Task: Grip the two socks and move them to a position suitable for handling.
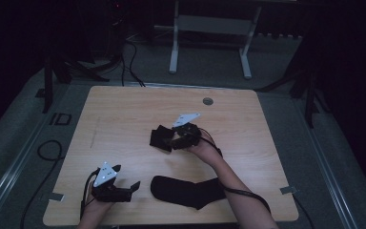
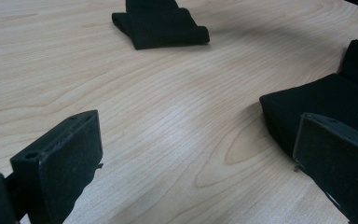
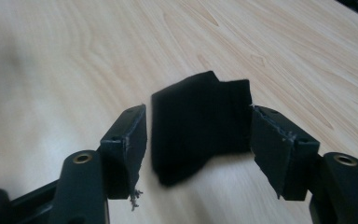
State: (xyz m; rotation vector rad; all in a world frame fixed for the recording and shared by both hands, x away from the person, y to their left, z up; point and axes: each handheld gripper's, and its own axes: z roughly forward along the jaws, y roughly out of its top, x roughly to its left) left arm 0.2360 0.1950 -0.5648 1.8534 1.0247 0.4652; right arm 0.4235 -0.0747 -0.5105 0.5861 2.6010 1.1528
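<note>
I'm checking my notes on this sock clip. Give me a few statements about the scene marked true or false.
1. The right claw is open around a folded black sock. True.
2. The left claw is clamped on a sock. False: it is open, holding nothing.
3. A second black sock lies flat near the table's front edge. True.
4. Both socks are stacked together. False: they lie apart.
</note>
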